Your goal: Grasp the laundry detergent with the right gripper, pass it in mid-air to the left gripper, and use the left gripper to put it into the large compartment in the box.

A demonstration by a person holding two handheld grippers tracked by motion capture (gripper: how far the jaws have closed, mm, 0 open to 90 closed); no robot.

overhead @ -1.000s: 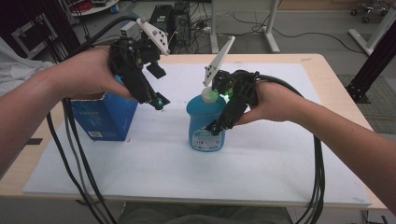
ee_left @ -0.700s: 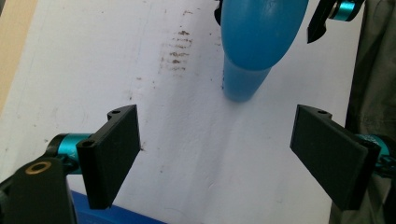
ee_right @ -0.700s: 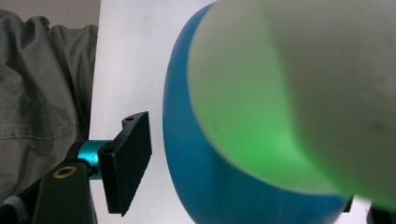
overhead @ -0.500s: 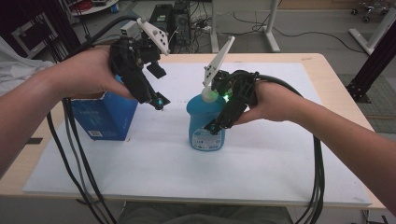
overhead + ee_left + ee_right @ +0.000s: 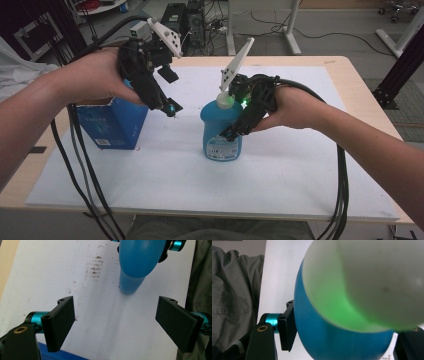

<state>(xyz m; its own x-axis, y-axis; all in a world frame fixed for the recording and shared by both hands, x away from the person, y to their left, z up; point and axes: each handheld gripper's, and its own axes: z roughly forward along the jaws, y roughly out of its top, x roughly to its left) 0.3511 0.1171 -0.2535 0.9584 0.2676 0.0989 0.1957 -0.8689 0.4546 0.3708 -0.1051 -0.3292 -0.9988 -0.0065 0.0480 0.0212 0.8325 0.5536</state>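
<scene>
Right gripper [image 5: 235, 131] jaws, just closing, clamped the blue bottle [image 5: 220, 132] low; top-heavy, it risked tipping on lift.

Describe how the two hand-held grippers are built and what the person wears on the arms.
Both the left gripper and the right gripper are black, each topped by a white three-cornered plate with dark dots and trailing black cables. Their flat black jaws sit on teal fittings. The right one shows a green light. The forearms are bare, sleeveless.
</scene>
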